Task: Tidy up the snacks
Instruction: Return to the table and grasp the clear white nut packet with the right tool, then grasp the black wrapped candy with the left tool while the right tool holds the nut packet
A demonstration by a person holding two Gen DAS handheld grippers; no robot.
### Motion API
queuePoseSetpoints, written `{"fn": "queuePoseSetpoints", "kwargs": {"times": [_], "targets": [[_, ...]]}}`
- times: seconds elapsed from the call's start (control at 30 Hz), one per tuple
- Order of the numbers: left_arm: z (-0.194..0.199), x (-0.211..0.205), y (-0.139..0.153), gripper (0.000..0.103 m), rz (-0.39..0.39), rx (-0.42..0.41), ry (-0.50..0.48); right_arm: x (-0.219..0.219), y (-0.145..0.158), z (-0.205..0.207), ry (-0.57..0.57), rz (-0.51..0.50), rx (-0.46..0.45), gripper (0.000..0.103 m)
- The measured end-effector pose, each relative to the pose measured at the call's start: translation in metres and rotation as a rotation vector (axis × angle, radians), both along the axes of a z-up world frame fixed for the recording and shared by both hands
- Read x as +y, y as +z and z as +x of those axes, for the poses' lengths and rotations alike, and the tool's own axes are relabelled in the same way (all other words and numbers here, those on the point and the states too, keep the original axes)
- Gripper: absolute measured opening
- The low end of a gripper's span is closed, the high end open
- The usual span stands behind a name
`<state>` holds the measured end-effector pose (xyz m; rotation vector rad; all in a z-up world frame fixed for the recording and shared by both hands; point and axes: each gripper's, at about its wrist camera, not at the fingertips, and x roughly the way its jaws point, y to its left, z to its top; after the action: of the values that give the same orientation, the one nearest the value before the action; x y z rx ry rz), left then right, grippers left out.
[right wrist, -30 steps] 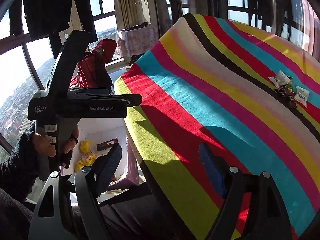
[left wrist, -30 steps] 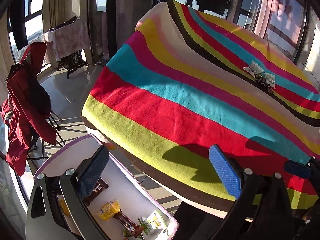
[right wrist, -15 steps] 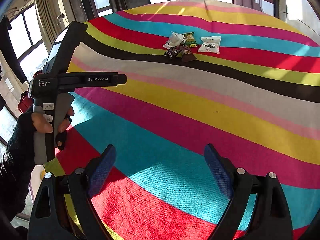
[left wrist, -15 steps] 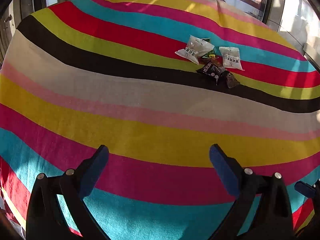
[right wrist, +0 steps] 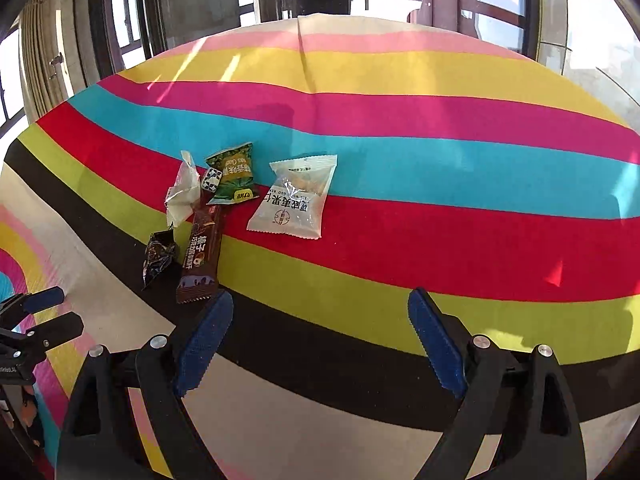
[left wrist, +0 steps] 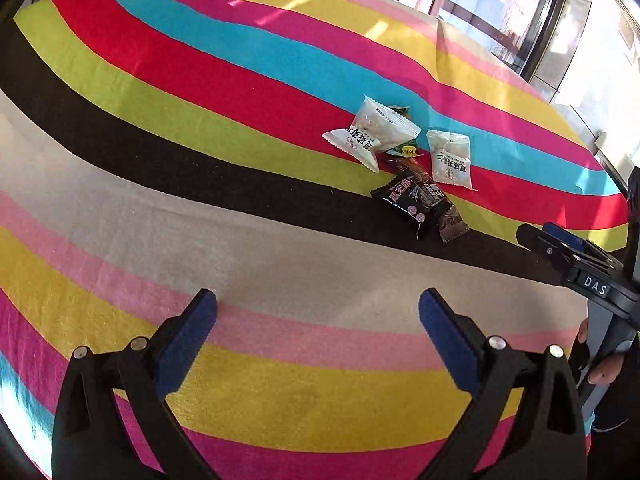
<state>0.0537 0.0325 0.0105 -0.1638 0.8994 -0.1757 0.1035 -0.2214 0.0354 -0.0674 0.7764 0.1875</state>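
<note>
**On the striped cloth: snacks clustered, both grippers empty**

At eleven o'clock from the right gripper (right wrist: 316,336), the brown bar (right wrist: 203,254) lies lengthwise, near end just beside the left fingertip. Green packet (right wrist: 233,174) and white pouch (right wrist: 294,198) lie beyond on the striped cloth (right wrist: 440,184). Left gripper (left wrist: 318,322) hovers spread wide; right likewise, holding nothing.

Open striped cloth (right wrist: 400,248) ahead of right gripper (right wrist: 320,330), brown bar (right wrist: 202,252) just beyond its left finger, white packet (right wrist: 294,200) standing apart, dark wrapper (right wrist: 158,258) and crumpled white packet (right wrist: 184,192) crowding left, left gripper (left wrist: 316,320) over bare cloth
</note>
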Motion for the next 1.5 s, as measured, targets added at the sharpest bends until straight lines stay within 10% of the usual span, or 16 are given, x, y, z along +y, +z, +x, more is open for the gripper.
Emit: {"fn": "queuePoseSetpoints", "kwargs": {"times": [0.3,0.7,0.93,1.07,1.5], "targets": [[-0.001,-0.007,-0.001,0.101,0.07,0.016,-0.008,0.027,-0.02,0.061,0.216,-0.254,0.023,0.086],[0.001,-0.014,-0.003,0.101,0.128,0.03,-0.013,0.044,-0.024,0.127,0.577,-0.35,0.018,0.086],[0.005,-0.026,-0.007,0.101,0.232,0.054,-0.019,0.038,-0.027,0.147,0.584,-0.245,0.071,0.074],[0.005,-0.025,-0.007,0.101,0.233,0.055,-0.019,0.014,-0.027,0.119,0.465,-0.143,0.078,0.019],[0.005,-0.024,-0.006,0.101,0.238,0.056,-0.019,-0.031,-0.02,-0.076,0.192,0.207,0.157,0.018]]}}
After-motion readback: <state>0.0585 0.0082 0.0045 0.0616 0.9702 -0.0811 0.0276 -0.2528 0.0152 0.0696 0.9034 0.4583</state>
